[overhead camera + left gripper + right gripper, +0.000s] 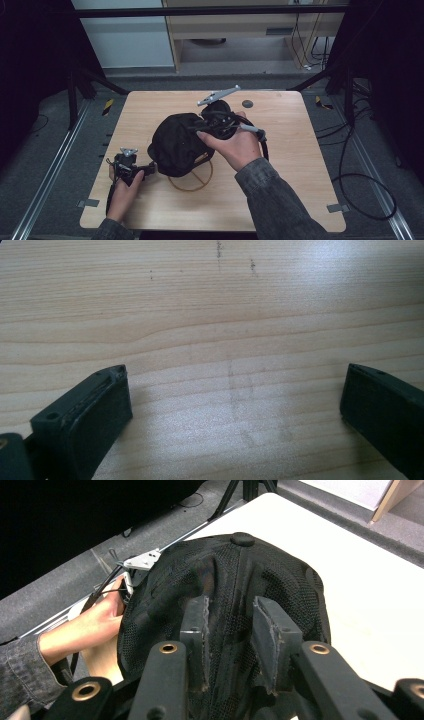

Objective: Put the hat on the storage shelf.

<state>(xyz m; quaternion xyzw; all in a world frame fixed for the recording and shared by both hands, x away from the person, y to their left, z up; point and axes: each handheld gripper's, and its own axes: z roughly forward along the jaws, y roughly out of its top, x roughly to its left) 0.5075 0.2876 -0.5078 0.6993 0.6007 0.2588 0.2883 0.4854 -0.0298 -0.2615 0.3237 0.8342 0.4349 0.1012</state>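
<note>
Cap [176, 142] mid-worktop [300, 150], crown up. Right tongs [232, 625] nearest, parted slightly, fabric between, pads not clearly pinching. Left tongs [235, 405] wide open, empty, beside cap's left edge.

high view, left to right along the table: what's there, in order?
Left tool in the person's left hand → black cap → right tool at the cap's right side → right hand. The wooden ring under the cap overlaps it, so I left it out.
</note>
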